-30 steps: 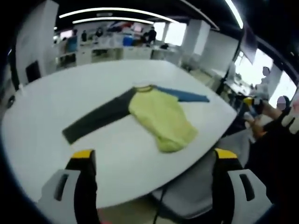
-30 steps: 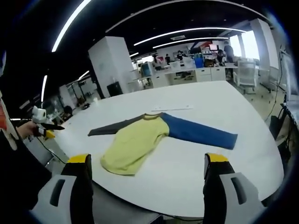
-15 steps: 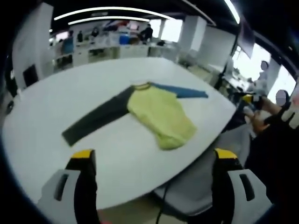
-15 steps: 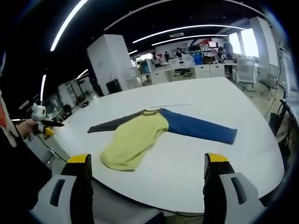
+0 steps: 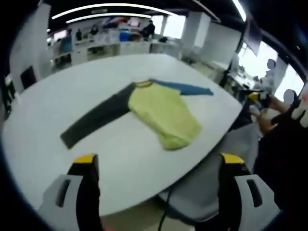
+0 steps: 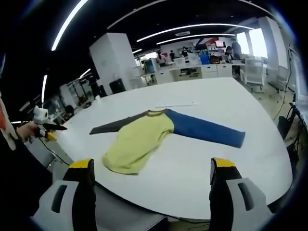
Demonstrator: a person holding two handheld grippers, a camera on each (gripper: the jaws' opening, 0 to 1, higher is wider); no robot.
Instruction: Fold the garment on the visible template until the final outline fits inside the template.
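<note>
A long-sleeved shirt (image 5: 166, 113) lies spread flat on the white table (image 5: 57, 91), its body yellow. One sleeve is dark grey (image 5: 94, 121) and the other blue (image 5: 185, 88). My left gripper (image 5: 159, 160) hangs open off the table's near edge, well short of the shirt's hem, with nothing between its jaws. From the other side, the right gripper view has the same shirt (image 6: 137, 139), with the blue sleeve (image 6: 207, 131) stretched right and the grey sleeve (image 6: 113, 127) stretched left. My right gripper (image 6: 152, 163) is open and holds nothing, also short of the table edge.
A thin pale strip (image 6: 175, 104) lies on the table (image 6: 226, 96) beyond the collar. A person's hand holds the other gripper at the left (image 6: 41, 122) and at the right (image 5: 260, 98). Desks, chairs and people fill the office behind.
Both views have shifted slightly with the hands. The shirt lies as before and both grippers stay open.
</note>
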